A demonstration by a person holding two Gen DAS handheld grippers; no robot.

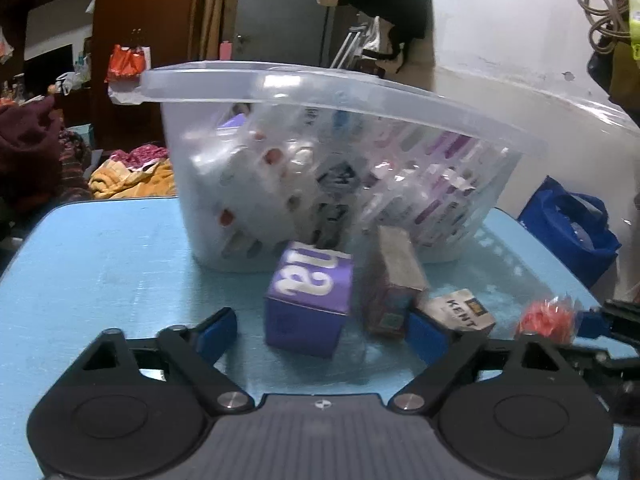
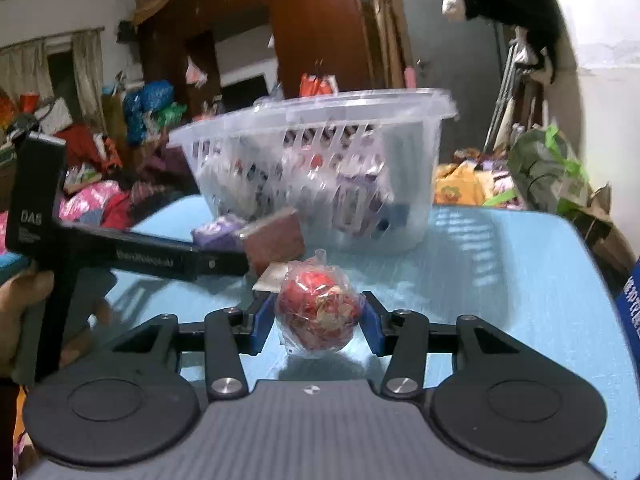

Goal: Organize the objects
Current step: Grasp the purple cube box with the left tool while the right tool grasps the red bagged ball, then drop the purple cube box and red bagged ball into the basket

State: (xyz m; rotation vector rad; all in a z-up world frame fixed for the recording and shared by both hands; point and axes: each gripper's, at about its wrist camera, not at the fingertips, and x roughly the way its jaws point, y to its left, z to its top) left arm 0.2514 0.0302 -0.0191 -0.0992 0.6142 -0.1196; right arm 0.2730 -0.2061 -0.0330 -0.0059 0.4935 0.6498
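Blue table (image 1: pixel 100 248): basket (image 1: pixel 224 208), purple box (image 1: pixel 308 300) (others beside)

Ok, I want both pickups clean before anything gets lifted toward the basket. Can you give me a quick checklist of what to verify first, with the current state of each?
1. Right tongs closed on the red wrapped bundle: ok, both blue pads sit against its sides.
2. Bundle off the blue table: cannot tell, it looks to be resting on the surface.
3. Left tongs gripping the purple box: not ok, the pads flank it with gaps on both sides.
4. Neighbours clear of the left tongs: not ok, the brown carton and KENT box crowd the right pad.
5. Basket top open for dropping: ok.
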